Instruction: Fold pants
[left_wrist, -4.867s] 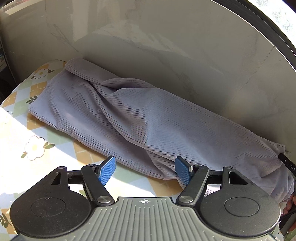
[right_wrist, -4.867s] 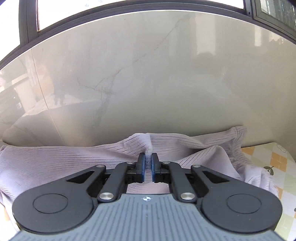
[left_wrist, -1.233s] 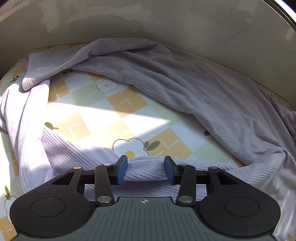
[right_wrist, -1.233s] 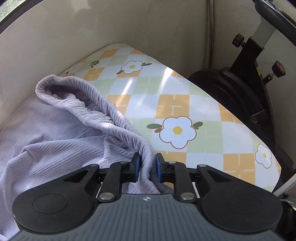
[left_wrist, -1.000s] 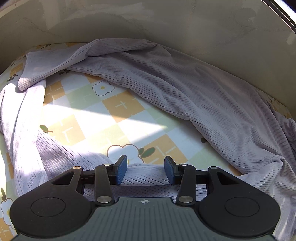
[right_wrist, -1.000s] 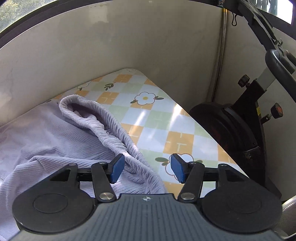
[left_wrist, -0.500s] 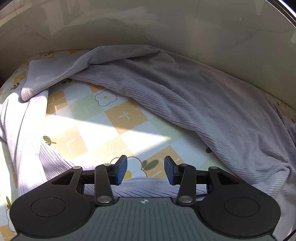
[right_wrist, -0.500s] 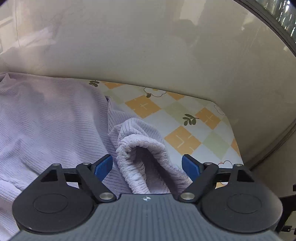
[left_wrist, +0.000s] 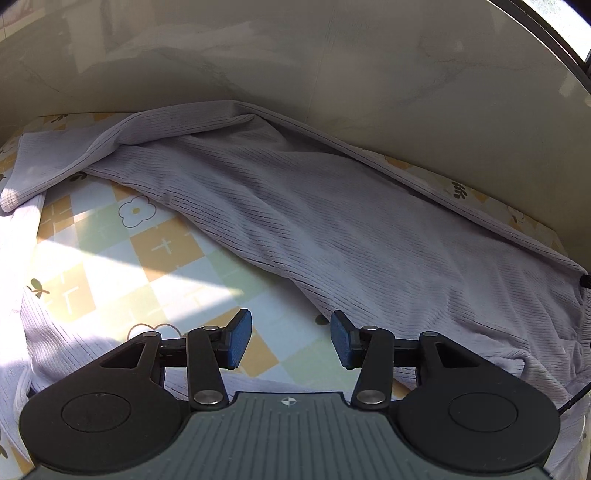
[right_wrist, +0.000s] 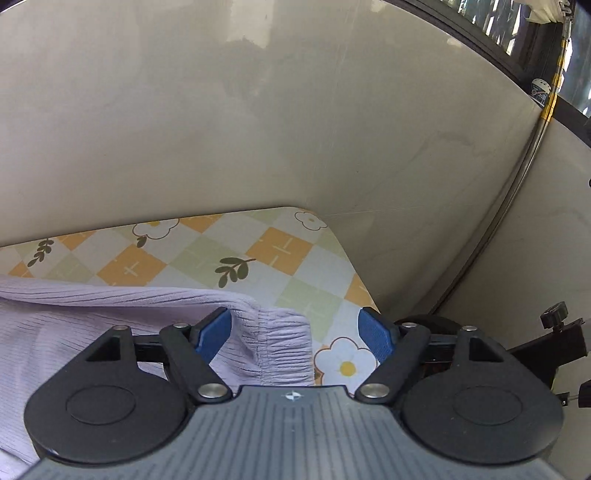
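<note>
The pants (left_wrist: 332, 221) lie on the table (left_wrist: 177, 258) along its wall-side edge — one leg (left_wrist: 55, 166) at the far left, the waistband (right_wrist: 280, 343) near the right corner.

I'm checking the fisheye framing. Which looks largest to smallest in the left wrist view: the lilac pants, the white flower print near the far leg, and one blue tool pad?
1. Lilac pants, by far.
2 and 3. Blue tool pad and white flower print look alike; the pad's nearness makes ranking unsure.

Table (left_wrist: 173, 254), flower-check cloth cover, against wall; lavender ribbed pants (left_wrist: 332, 229) spread directly on it.
</note>
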